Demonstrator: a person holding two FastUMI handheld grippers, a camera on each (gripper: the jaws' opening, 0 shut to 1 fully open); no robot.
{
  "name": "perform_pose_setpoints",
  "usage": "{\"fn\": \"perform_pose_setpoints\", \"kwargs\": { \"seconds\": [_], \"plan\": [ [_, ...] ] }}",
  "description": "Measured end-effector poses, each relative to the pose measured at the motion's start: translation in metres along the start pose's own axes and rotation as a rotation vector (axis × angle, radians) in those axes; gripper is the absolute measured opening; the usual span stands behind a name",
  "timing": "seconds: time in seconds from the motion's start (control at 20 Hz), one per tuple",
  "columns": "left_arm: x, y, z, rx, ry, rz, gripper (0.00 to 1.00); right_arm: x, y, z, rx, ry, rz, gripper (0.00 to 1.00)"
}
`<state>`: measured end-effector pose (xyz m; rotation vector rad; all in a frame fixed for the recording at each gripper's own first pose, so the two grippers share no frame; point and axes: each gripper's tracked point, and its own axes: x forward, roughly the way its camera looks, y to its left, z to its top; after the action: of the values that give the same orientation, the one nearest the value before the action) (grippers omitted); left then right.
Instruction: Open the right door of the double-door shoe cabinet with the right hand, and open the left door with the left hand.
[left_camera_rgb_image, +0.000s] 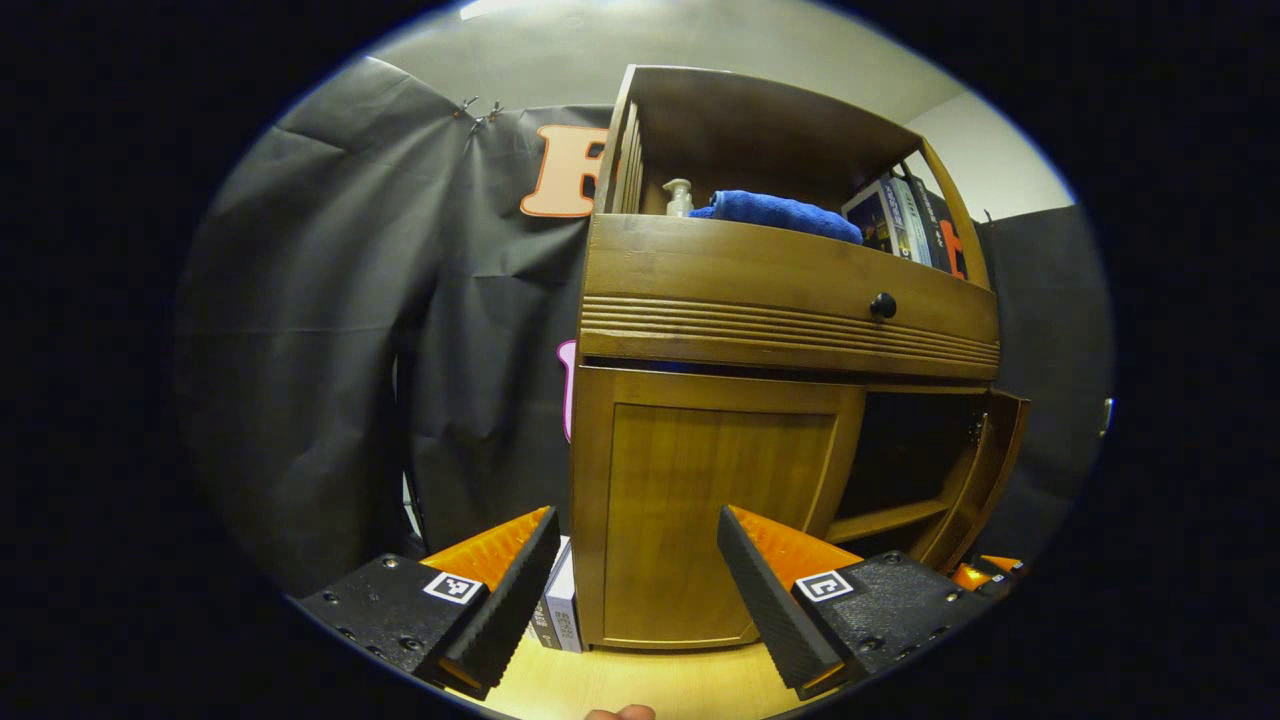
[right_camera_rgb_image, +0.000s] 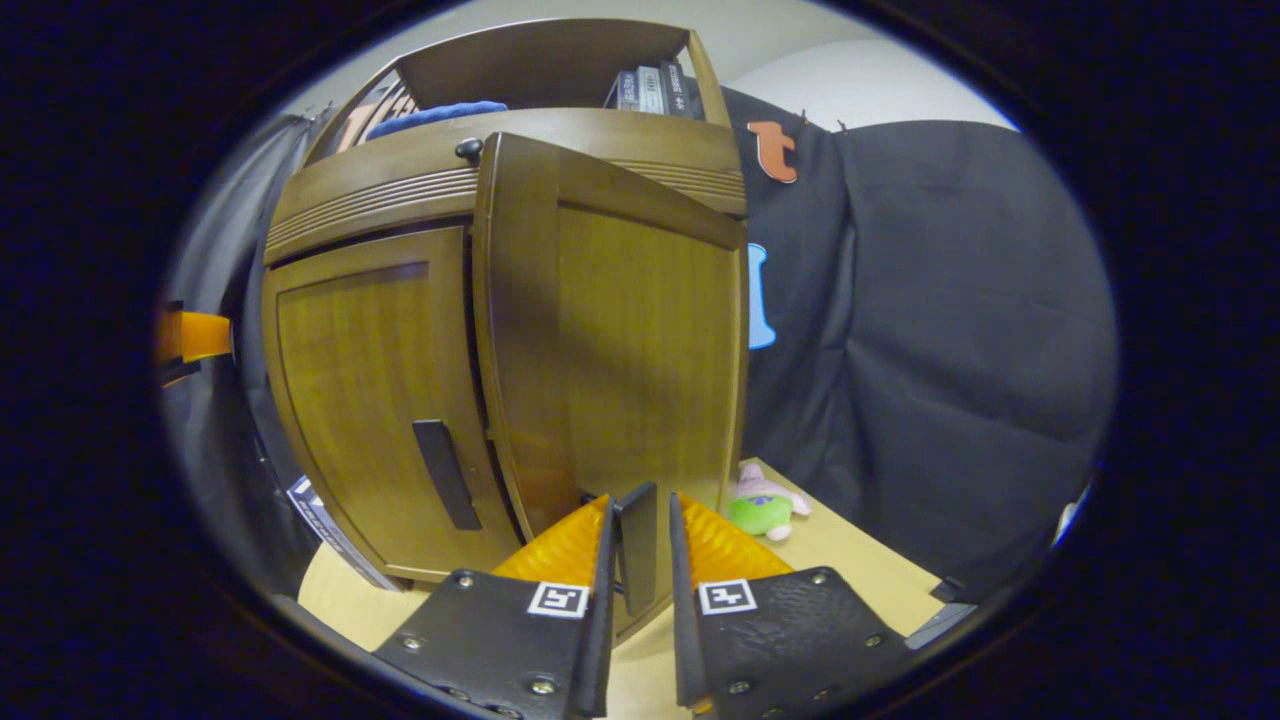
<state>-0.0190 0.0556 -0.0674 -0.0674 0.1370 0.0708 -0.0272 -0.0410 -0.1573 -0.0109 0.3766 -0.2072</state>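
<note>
In the left gripper view the wooden shoe cabinet stands close ahead. Its left door is closed, and my left gripper hangs open just in front of the door's lower part, touching nothing. The right door is swung outward, baring a dark inside with a shelf. In the right gripper view my right gripper is shut on the black handle of that open right door. The left door carries its own black handle. The left gripper's orange finger peeks in at the far left.
A blue towel, a pump bottle and books sit on the cabinet's upper shelf above a drawer knob. Boxes lean by the cabinet's left foot. A plush toy lies on the wooden surface behind the open door.
</note>
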Motion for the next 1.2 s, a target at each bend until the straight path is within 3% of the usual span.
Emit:
{"fn": "perform_pose_setpoints", "kwargs": {
  "seconds": [0.6,1.2],
  "plan": [
    [0.003,-0.029,-0.005,-0.005,0.006,-0.066,0.98,-0.017,-0.052,-0.009,0.005,-0.001,-0.075,0.26],
    [0.006,-0.063,-0.018,-0.014,0.029,-0.137,0.96,-0.025,-0.129,-0.009,0.038,0.001,-0.156,0.25]
  ]
}}
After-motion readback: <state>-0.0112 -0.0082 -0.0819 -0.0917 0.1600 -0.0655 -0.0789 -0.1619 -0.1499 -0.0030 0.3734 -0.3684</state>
